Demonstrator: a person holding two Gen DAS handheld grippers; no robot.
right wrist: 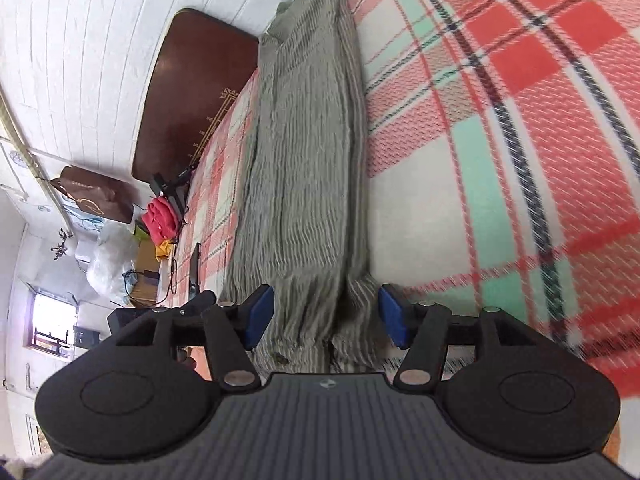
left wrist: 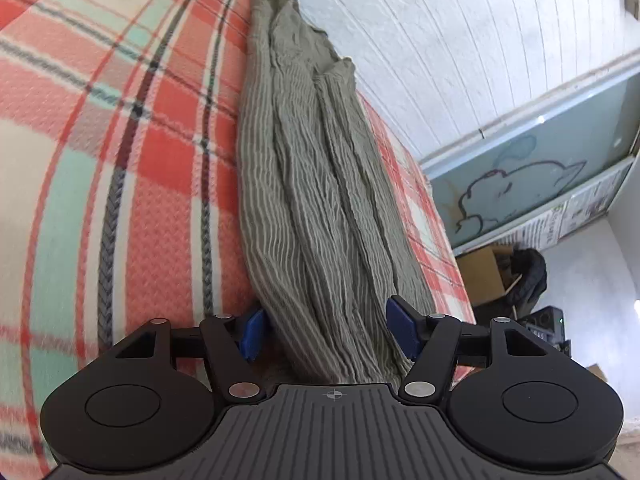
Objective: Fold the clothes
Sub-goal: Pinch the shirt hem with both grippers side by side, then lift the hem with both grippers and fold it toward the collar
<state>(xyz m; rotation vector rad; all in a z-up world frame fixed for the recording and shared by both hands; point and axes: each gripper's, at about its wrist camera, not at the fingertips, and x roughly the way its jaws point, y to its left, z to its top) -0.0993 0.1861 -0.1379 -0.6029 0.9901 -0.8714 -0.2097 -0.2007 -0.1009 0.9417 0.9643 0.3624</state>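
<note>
White panelled wall [left wrist: 460, 40], dark wooden headboard [right wrist: 192, 92], bright window [right wrist: 52, 326], plaid-covered bed [right wrist: 500, 160], cardboard box [left wrist: 482, 276]

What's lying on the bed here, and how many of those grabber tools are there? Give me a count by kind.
Grey-green ribbed garment, folded into a long strip: 1
Plaid blanket under it: 1
Handheld grippers with blue pads: 2, the left gripper and the right gripper, both open with the garment's end between their pads
Total: 4
</note>
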